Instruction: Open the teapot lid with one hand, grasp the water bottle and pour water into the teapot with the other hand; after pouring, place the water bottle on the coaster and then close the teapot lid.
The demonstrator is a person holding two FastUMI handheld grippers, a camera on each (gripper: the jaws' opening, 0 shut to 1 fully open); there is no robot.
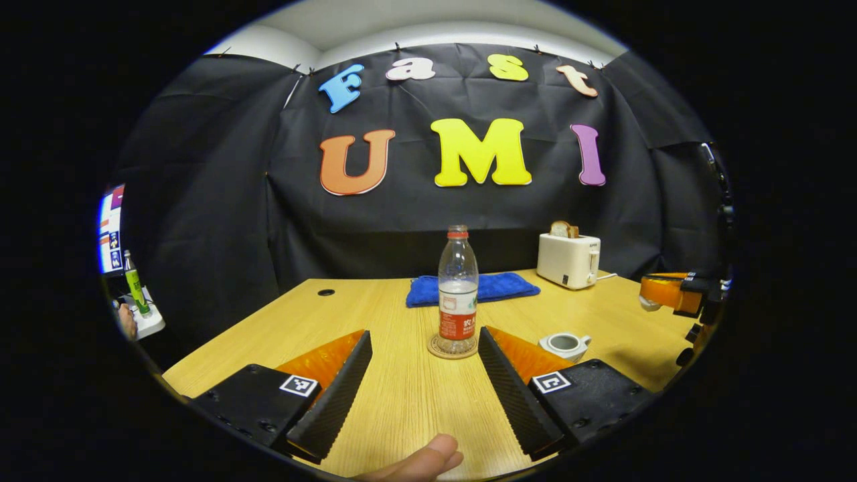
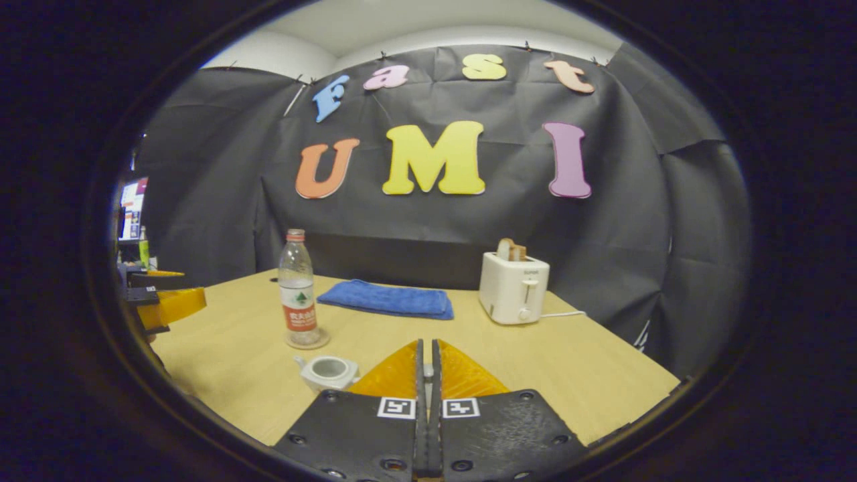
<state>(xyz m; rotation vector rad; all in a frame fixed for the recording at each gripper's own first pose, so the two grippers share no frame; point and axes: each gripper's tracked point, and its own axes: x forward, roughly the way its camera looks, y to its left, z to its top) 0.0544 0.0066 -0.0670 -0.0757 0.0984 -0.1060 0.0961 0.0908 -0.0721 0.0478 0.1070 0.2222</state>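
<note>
clear plastic water bottle (image 1: 458, 294) stands on its coaster (image 1: 453, 350) at frame centre, left gripper (image 1: 424, 381) spread empty, right gripper (image 2: 426, 361) pinched on a lid i cannot make out, so closing the open teapot (image 2: 328, 371) seems next.

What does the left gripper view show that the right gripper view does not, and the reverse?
Left gripper view: the left gripper, jaws wide open, a fingertip and a table hole. Right gripper view: the right gripper, jaws closed on what seems the teapot lid. Shared: water bottle on its coaster, open teapot, blue towel, toaster.
</note>
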